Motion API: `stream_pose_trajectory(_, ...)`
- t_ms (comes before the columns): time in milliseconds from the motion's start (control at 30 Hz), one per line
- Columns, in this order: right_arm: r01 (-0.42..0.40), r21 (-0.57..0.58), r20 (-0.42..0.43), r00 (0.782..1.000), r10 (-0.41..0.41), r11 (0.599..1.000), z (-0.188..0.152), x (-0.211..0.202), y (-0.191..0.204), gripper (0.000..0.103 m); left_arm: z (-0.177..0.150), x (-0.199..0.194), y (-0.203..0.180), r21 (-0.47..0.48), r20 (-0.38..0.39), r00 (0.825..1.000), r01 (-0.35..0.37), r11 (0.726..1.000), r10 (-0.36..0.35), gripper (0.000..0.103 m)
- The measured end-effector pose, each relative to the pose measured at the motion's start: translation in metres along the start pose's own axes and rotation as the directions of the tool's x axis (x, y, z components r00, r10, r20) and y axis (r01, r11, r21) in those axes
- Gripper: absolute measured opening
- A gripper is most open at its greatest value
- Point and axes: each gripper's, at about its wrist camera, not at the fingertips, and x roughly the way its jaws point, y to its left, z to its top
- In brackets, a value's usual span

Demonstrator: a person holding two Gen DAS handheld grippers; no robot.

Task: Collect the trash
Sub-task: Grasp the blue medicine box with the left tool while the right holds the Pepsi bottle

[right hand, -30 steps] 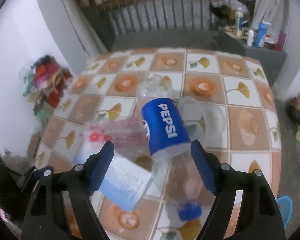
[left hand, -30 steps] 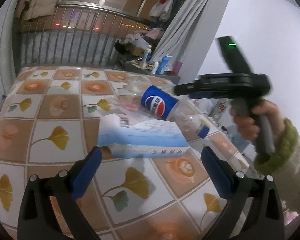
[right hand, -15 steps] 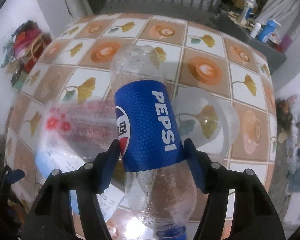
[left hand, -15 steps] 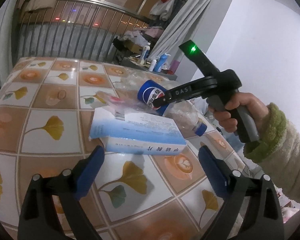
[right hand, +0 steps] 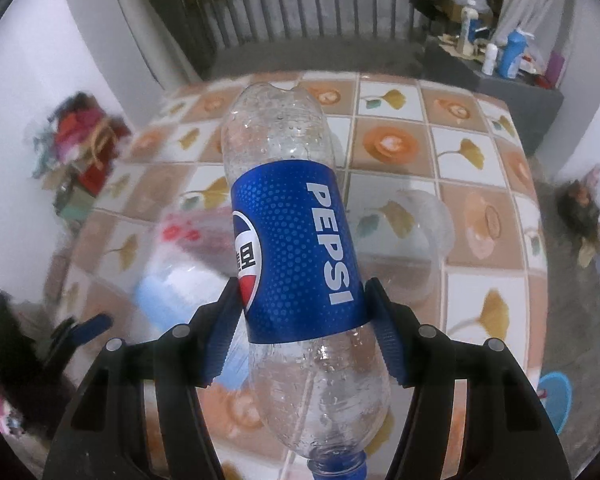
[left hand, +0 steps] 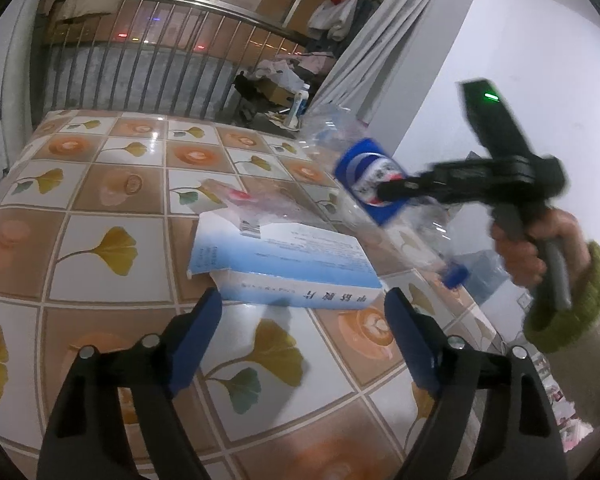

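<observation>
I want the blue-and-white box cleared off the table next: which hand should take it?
Left, probably. The left gripper is open and empty, its jaws just narrowed, fingers pointing at the blue-and-white box lying just ahead. The right gripper is occupied, shut on the Pepsi bottle.

The bench [left hand: 100, 184] wears a tiled cloth of ginkgo leaves and coffee cups. Toward its right edge lies a blue-and-white carton [left hand: 288, 264], a clear wrapper with red print [left hand: 236, 200] just behind it, and a clear plastic bowl [right hand: 416, 240] nearby.
</observation>
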Motion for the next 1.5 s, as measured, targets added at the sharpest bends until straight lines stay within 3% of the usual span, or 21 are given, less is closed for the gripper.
stream_pose_trajectory(133, -0.079, 0.041, 0.012, 0.997, 0.079, 0.996, -0.020, -0.020, -0.005, 0.059, 0.011, 0.004, 0.008, -0.021, 0.009, 1.000, -0.023, 1.000, 0.023, 0.068)
stream_pose_trajectory(233, -0.115, 0.086, 0.016, 0.993, 0.114, 0.990, -0.035, -0.028, -0.012, 0.059, 0.028, 0.010, 0.016, -0.032, 0.010, 0.995, -0.096, 0.995, 0.097, 0.061)
stream_pose_trajectory(367, -0.157, 0.158, 0.032, 0.988, 0.154, 0.975, -0.053, -0.034, -0.023, 0.059, 0.051, 0.025, 0.033, -0.074, -0.032, 0.984, -0.178, 0.981, 0.176, 0.055)
stream_pose_trajectory(533, -0.181, 0.248, 0.040, 0.983, 0.177, 0.952, -0.077, -0.032, -0.032, 0.059, 0.066, 0.040, 0.057, -0.122, -0.093, 0.966, -0.250, 0.960, 0.240, 0.037)
stream_pose_trajectory(600, -0.197, 0.268, 0.038, 0.980, 0.194, 0.943, -0.083, -0.029, -0.032, 0.059, 0.066, 0.050, 0.066, -0.164, -0.135, 0.967, -0.236, 0.958, 0.215, 0.029)
stream_pose_trajectory(733, -0.199, 0.284, 0.035, 0.980, 0.197, 0.938, -0.086, -0.021, -0.028, 0.059, 0.057, 0.060, 0.077, -0.263, -0.180, 0.979, -0.137, 0.955, 0.091, 0.017)
stream_pose_trajectory(833, -0.201, 0.288, 0.033, 0.979, 0.200, 0.936, -0.086, -0.016, -0.026, 0.059, 0.049, 0.056, 0.073, -0.300, -0.188, 0.982, -0.078, 0.951, 0.021, 0.008)
stream_pose_trajectory(933, -0.209, 0.296, 0.024, 0.977, 0.212, 0.932, -0.085, -0.010, -0.026, 0.059, 0.041, 0.046, 0.061, -0.295, -0.193, 0.981, -0.056, 0.954, -0.002, 0.000)
stream_pose_trajectory(1167, -0.235, 0.331, 0.023, 0.970, 0.241, 0.914, -0.095, -0.005, -0.032, 0.059, 0.021, 0.015, 0.029, -0.249, -0.211, 0.977, -0.010, 0.968, -0.044, 0.000)
stream_pose_trajectory(1333, -0.253, 0.362, 0.043, 0.966, 0.255, 0.897, -0.103, -0.009, -0.040, 0.059, 0.032, 0.013, 0.034, -0.237, -0.205, 0.978, -0.077, 0.968, 0.028, 0.000)
stream_pose_trajectory(1400, -0.258, 0.376, 0.051, 0.965, 0.258, 0.890, -0.106, -0.011, -0.044, 0.059, 0.039, 0.021, 0.044, -0.280, -0.210, 0.978, -0.078, 0.957, 0.018, 0.007)
stream_pose_trajectory(1467, -0.263, 0.385, 0.056, 0.964, 0.262, 0.885, -0.107, -0.012, -0.046, 0.059, 0.046, 0.033, 0.055, -0.319, -0.226, 0.974, -0.082, 0.944, 0.008, 0.027)
stream_pose_trajectory(1500, -0.266, 0.388, 0.059, 0.963, 0.264, 0.882, -0.107, -0.011, -0.047, 0.059, 0.048, 0.040, 0.061, -0.344, -0.241, 0.970, -0.076, 0.936, -0.010, 0.031)
